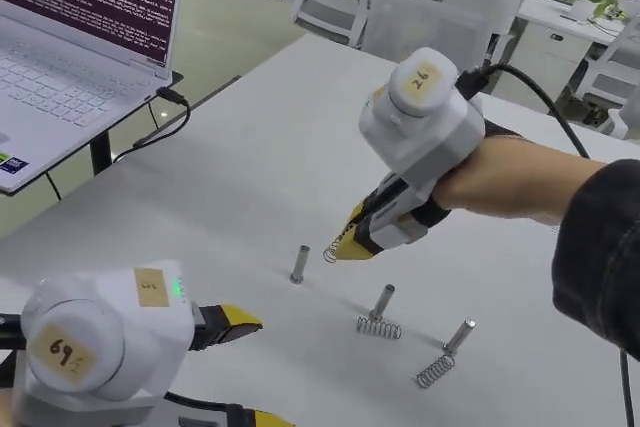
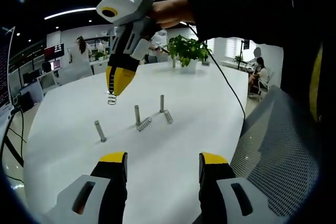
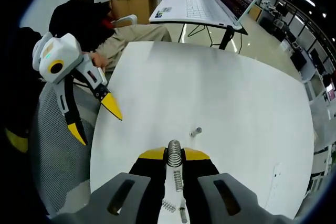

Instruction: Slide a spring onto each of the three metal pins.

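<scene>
Now, right claw [image 1: 345, 245]: clamped shut on a spring, pinching it at the yellow tips, raised clear of the tabletop [image 1: 250, 147].
held spring [image 1: 330, 254]: sticks out from those tips and hangs in the air just beside the left-hand pin [image 1: 299, 263], not on it. In the right gripper view it sits end-on between the closed jaws.
left-hand pin: upright and bare, the leftmost of the row in the head view.
middle pin [image 1: 381, 302]: upright, with a loose spring [image 1: 379, 327] lying flat at its foot. Touching or just short of it, I can't tell.
right-hand pin [image 1: 459, 336]: upright and bare as well, and a second loose spring [image 1: 435, 370] lies slantwise by its base.
left claw [image 1: 258, 369]: jaws spread wide and gripping nothing, down low at the near side and well apart from the pins.
tabletop: white, with three pins in a slanting row and two springs lying flat on it.
laptop [image 1: 70, 47]: open on a separate stand off to the left, screen lit with lines of text.
</scene>
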